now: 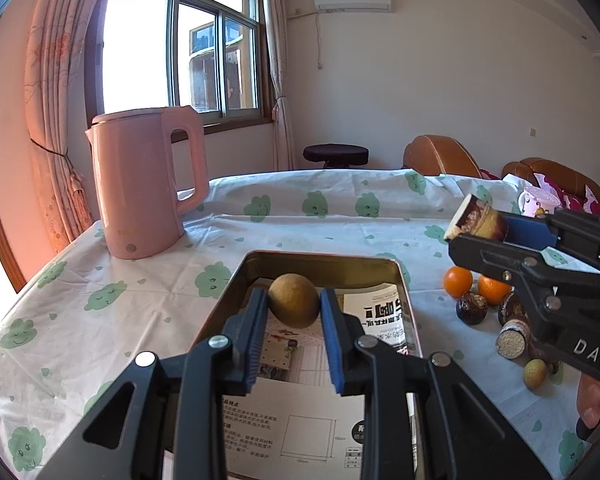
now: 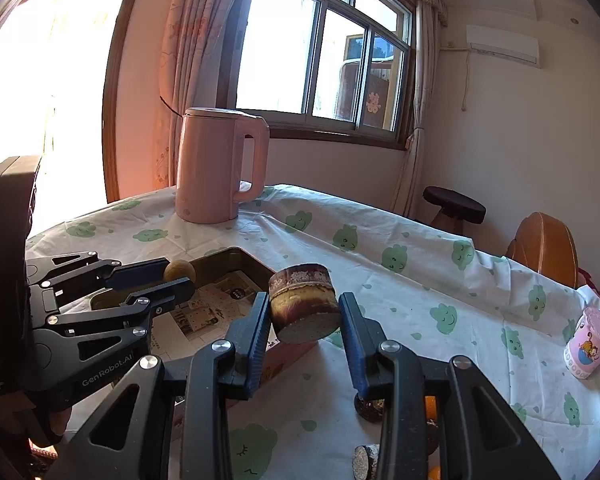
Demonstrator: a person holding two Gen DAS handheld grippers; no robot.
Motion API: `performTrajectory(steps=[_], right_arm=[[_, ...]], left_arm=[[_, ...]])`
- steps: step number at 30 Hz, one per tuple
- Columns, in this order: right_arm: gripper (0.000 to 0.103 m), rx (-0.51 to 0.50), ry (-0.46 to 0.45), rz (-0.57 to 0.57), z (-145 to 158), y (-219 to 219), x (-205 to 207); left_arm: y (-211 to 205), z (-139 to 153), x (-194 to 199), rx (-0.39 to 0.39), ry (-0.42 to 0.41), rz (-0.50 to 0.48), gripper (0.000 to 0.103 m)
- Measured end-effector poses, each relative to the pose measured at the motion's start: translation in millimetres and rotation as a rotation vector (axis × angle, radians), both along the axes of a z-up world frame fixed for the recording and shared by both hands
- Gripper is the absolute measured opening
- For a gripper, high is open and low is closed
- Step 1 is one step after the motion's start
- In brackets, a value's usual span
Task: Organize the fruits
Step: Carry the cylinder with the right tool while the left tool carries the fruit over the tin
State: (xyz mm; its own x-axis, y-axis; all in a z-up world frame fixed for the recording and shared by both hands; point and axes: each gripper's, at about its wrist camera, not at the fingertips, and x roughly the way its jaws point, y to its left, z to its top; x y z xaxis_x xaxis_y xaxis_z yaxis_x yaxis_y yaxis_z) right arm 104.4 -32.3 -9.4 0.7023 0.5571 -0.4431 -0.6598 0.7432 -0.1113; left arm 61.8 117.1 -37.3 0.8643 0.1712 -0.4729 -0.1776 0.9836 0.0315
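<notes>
My left gripper (image 1: 294, 306) is shut on a small round tan fruit (image 1: 294, 300) and holds it over the metal tray (image 1: 320, 266), which is lined with printed paper. My right gripper (image 2: 305, 312) is shut on a short brown cut piece with a pale flat end (image 2: 305, 306), held above the tablecloth beside the tray's corner (image 2: 256, 260). It also shows in the left wrist view (image 1: 476, 220). On the cloth right of the tray lie two oranges (image 1: 458, 281), dark brown fruits (image 1: 471, 308), another cut piece (image 1: 512, 339) and a small tan fruit (image 1: 535, 373).
A pink kettle (image 1: 146, 182) stands at the table's far left. A pink printed cup (image 2: 590, 342) stands at the right, near the table edge. A dark stool (image 1: 335, 154) and brown chairs (image 1: 440, 156) stand beyond the table.
</notes>
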Motion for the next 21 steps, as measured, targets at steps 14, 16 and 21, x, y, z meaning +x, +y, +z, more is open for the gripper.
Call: performTrajectory(steps=[14,16,21], right_arm=[[0.037,-0.043,0.063,0.023,-24.9,34.6,11.4],[0.037,-0.047,0.072,0.024,-28.2,36.5,13.0],[0.037,-0.058,0.093,0.026,-35.9,41.8,17.7]], left_arm=[[18.8,-9.7,13.0,0.015,0.055,0.033,0.029],[19.1,-10.8,15.0,0.018,0.064,0.032,0.029],[20.1,-13.6,20.3,0.026,0.092,0.04,0.029]])
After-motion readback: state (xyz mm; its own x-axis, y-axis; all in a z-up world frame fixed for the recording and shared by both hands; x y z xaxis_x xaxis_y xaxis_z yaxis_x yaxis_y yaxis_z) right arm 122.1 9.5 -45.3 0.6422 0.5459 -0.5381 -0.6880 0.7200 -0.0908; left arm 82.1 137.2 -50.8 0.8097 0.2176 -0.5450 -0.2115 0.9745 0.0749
